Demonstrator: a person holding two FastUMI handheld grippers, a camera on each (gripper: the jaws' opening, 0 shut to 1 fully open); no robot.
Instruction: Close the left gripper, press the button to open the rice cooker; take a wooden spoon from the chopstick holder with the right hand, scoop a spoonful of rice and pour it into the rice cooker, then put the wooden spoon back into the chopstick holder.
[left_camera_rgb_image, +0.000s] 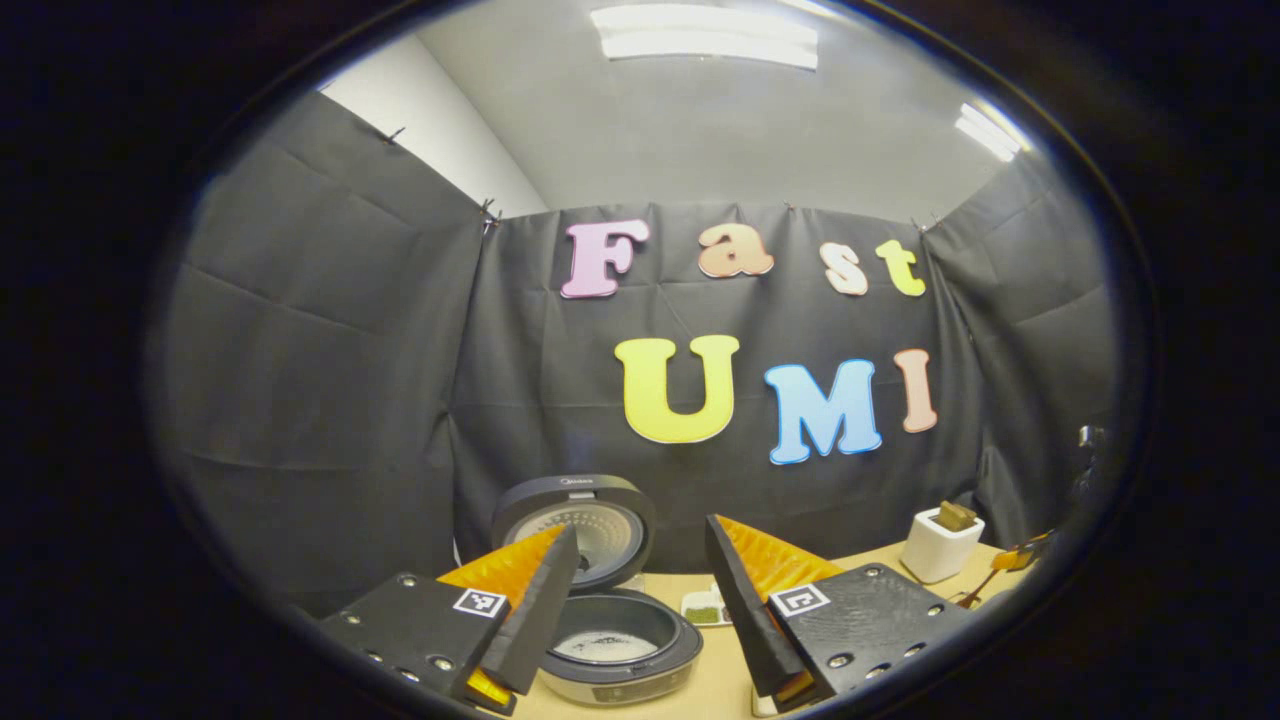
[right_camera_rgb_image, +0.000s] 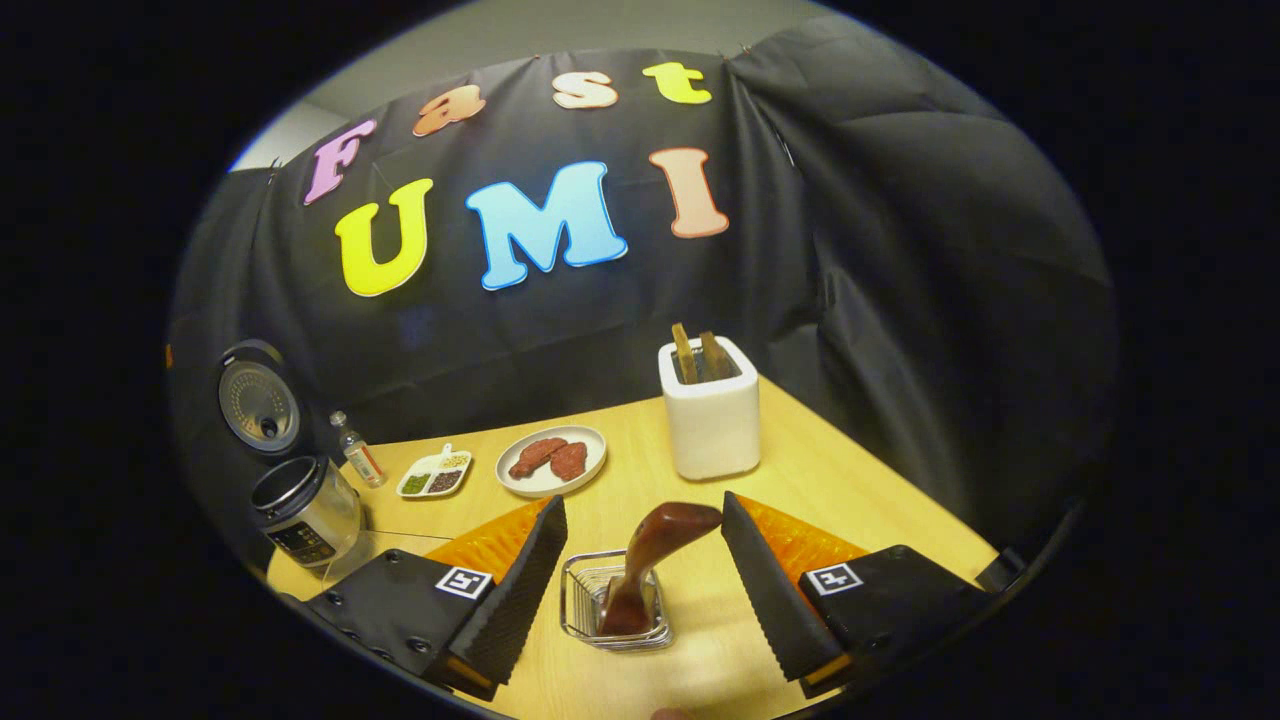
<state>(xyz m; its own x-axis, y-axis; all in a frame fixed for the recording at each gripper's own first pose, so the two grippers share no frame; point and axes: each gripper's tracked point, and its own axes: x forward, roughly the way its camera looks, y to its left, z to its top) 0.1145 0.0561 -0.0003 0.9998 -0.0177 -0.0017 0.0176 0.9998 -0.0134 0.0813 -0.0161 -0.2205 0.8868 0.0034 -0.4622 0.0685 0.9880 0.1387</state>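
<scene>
Two tongs, both released. The right tongs (right_camera_rgb_image: 642, 503) hang low over the bench (right_camera_rgb_image: 800, 480) with their jaws spread wide. Directly between them, touching neither, stands the wooden spoon (right_camera_rgb_image: 650, 545). Its bowl end sits down in a small wire basket (right_camera_rgb_image: 580, 610) and its handle leans up and to the right. I take that basket to be the chopstick holder.

The left tongs (left_camera_rgb_image: 641, 530) are likewise spread and hold nothing. They hover just in front of the rice cooker (left_camera_rgb_image: 610, 670), whose lid (left_camera_rgb_image: 575, 525) stands fully raised. The button step is therefore judged complete. A pale layer lies in the bottom of the pot, probably rice, though it is too small to confirm.

Farther back on the bench are a plate (right_camera_rgb_image: 590, 445) of reddish pieces, a divided dish (right_camera_rgb_image: 435, 472) and a small bottle (right_camera_rgb_image: 357, 460). A white holder (right_camera_rgb_image: 712, 425) with wooden pieces stands near the cloth wall.

Step in hand: the spoon at its basket. I cannot tell whether it is about to be taken or is already back in place. If it is to be taken, the right tongs must close squarely on the handle and lift straight up, so the light basket is not dragged or tipped.
</scene>
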